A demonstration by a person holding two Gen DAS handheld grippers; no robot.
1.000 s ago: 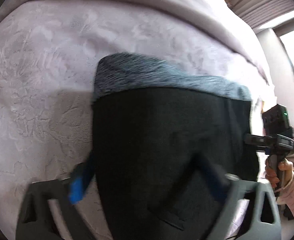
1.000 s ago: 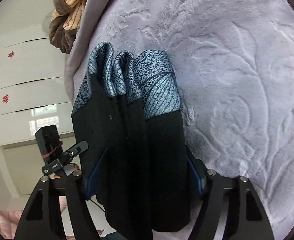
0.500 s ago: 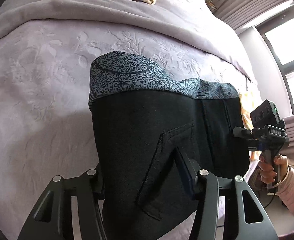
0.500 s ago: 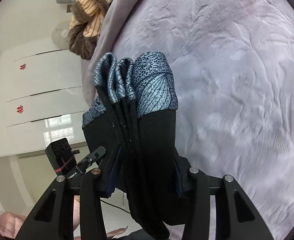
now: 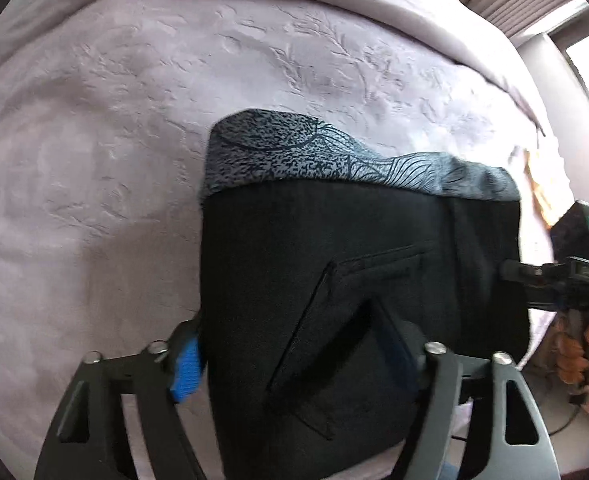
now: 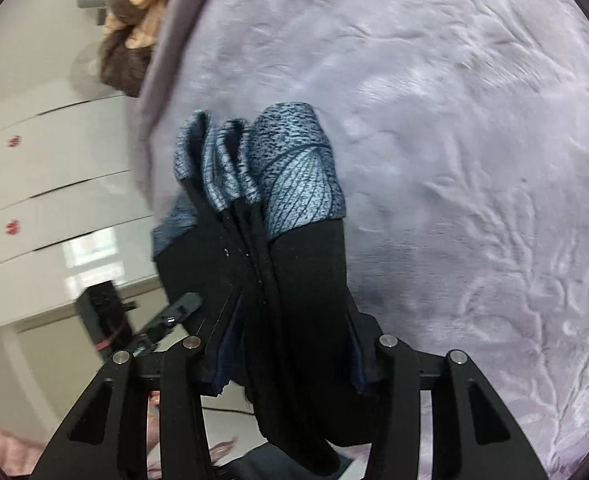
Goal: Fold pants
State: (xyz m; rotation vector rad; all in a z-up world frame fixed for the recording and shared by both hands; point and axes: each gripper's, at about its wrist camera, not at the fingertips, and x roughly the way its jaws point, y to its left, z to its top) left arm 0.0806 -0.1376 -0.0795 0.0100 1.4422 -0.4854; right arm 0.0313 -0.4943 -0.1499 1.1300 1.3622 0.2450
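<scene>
Two tools flanked one pair of folded pants [image 5: 358, 280] held over a bed [image 5: 94, 160] with a mauve embossed cover. The left tool [image 5: 290, 344] stood with its jaws apart, having just opened wider; the black fabric with a pocket lay between them, the blue pad at the cloth's left edge, though whether the pads pressed it could not be told. The right tool [image 6: 290, 356] had its jaws pressed onto the bundle's stacked layers [image 6: 294, 280] from both sides, after opening slightly. The patterned grey waistband [image 6: 294, 176] pointed away from both tools.
</scene>
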